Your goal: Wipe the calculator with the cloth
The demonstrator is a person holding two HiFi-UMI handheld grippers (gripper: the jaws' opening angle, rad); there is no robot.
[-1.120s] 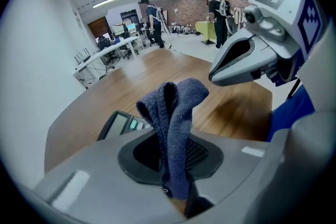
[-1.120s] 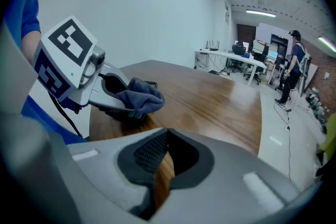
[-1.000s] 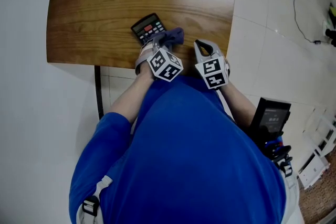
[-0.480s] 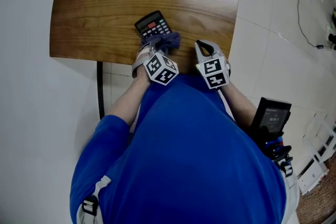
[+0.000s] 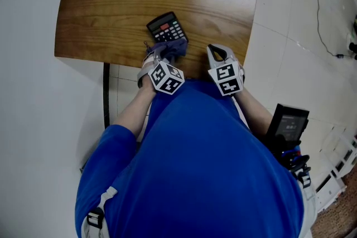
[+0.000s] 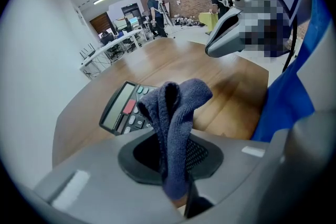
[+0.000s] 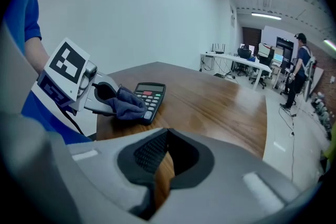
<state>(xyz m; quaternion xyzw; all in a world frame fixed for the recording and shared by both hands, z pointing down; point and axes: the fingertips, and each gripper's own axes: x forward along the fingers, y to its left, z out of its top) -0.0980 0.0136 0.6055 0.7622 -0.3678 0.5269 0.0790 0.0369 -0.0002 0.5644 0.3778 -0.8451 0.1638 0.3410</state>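
The left gripper (image 5: 165, 54) has drawn back toward the near edge of the table (image 5: 100, 3). Its jaws pinch 1 blue cloth (image 5: 174, 48), which now covers the near keys of the 1 calculator (image 5: 165, 28). The right gripper (image 5: 218, 53), right of the calculator, stays pressed together on nothing. The key print is too small to read.

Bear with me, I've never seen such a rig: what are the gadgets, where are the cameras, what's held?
No robot: a person holds a two-jaw gripper in each hand. The head view looks down from a camera on their head; the two gripper views come from cameras riding on the grippers. A calculator lies on the wooden table. The left gripper is shut on a blue cloth at the calculator's near end. The right gripper is shut and empty.
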